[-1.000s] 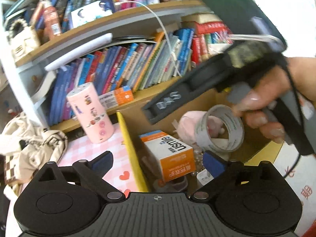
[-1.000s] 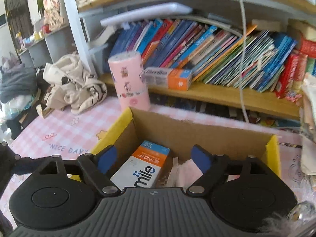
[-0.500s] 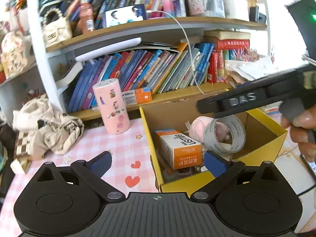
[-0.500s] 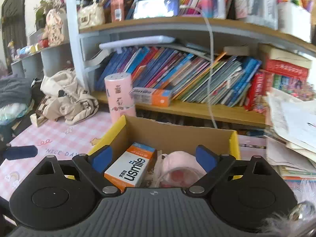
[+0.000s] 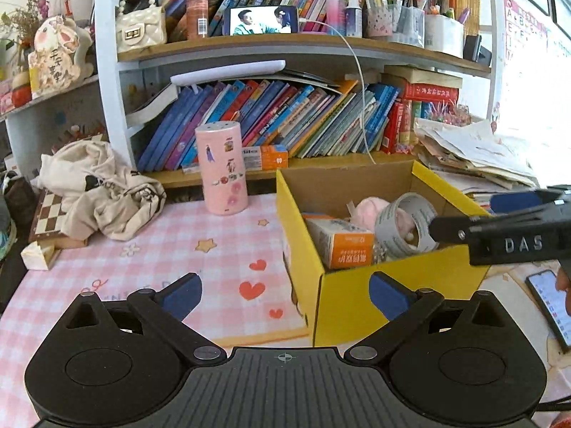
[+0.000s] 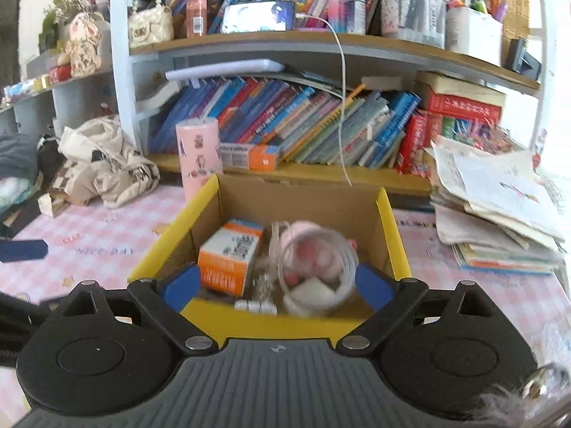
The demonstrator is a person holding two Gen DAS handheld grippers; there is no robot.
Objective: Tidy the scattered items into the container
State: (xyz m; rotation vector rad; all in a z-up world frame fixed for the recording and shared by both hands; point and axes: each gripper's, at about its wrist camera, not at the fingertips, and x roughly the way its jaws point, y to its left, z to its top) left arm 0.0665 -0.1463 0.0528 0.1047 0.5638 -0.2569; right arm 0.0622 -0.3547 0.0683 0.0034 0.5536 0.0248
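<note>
A yellow cardboard box stands on the pink checked table; it also shows in the right wrist view. Inside lie an orange-and-white carton, a pink plush item and a clear tape roll, blurred in the right wrist view. My left gripper is open and empty, in front of the box's near left corner. My right gripper is open and empty over the box's near rim; it enters the left wrist view from the right.
A pink cylinder stands left of the box by the bookshelf. A cream cloth and a chessboard lie at far left. A paper stack lies right of the box. A phone lies at right.
Both grippers have pulled back from the box, which now shows whole. The tape roll now lies loose inside the box.
</note>
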